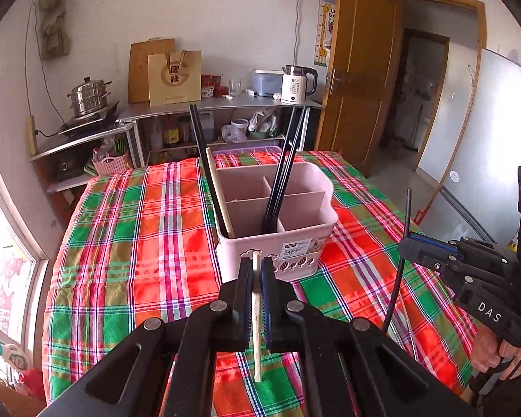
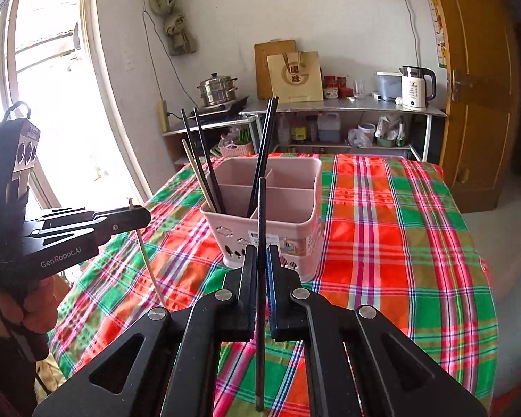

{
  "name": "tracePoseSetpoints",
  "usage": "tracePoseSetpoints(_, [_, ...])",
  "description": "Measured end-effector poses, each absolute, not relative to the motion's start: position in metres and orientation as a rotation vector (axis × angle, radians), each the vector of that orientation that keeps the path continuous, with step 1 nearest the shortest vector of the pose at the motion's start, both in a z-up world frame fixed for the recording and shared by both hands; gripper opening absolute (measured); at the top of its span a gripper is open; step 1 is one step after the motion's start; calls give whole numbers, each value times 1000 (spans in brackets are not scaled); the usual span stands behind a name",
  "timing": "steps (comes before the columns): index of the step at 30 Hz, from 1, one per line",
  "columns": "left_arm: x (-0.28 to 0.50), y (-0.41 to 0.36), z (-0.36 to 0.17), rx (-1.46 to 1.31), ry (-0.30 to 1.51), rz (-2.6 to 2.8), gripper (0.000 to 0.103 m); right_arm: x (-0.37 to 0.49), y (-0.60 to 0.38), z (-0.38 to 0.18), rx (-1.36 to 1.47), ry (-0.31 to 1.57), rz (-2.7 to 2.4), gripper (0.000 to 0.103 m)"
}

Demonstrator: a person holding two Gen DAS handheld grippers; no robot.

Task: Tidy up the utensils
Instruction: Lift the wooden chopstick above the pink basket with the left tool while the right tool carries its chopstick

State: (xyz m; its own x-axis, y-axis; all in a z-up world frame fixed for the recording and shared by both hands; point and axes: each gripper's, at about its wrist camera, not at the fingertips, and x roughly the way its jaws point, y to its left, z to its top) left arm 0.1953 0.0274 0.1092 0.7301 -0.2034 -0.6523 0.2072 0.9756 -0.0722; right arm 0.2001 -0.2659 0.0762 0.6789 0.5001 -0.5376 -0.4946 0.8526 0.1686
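A pink divided utensil basket (image 1: 295,239) (image 2: 281,222) stands on the plaid tablecloth. It holds black chopsticks (image 1: 281,180) (image 2: 264,149) and one wooden chopstick (image 1: 218,191) (image 2: 199,177), all leaning. My left gripper (image 1: 257,264) is shut on a wooden chopstick (image 1: 256,316), held upright just in front of the basket; it also shows in the right wrist view (image 2: 139,213). My right gripper (image 2: 258,252) is shut on a black chopstick (image 2: 260,278), upright, near the basket's front; it shows in the left wrist view (image 1: 408,239) to the basket's right.
The table with the plaid cloth (image 1: 139,243) fills the foreground. Behind it a metal shelf (image 1: 225,107) carries a kettle (image 1: 297,83), a paper bag and a steamer pot (image 1: 88,95). A wooden door (image 1: 361,69) stands at the right, a window (image 2: 52,69) at the left.
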Motion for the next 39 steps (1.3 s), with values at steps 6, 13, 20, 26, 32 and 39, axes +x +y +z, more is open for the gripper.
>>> tracePoseSetpoints(6, [190,26,114,2,708,-238,4,193,-271,86,14,569,566,5])
tracePoseSetpoints(13, [187,25,116,0,711,-244,4,190,-277,86,14,564,569,5])
tracePoseSetpoints(20, [187,25,120,-14,711,-261,4,190,-280,93,17,543,577,5])
tracePoseSetpoints(26, [193,31,128,-56,714,-290,4,196,-278,98,26,533,580,5])
tracePoseSetpoints(32, [208,41,148,-105,692,-299,4,206,-274,114,55,495,594,5])
tracePoseSetpoints(39, [229,57,182,-166,630,-288,4,221,-272,145,101,420,613,5])
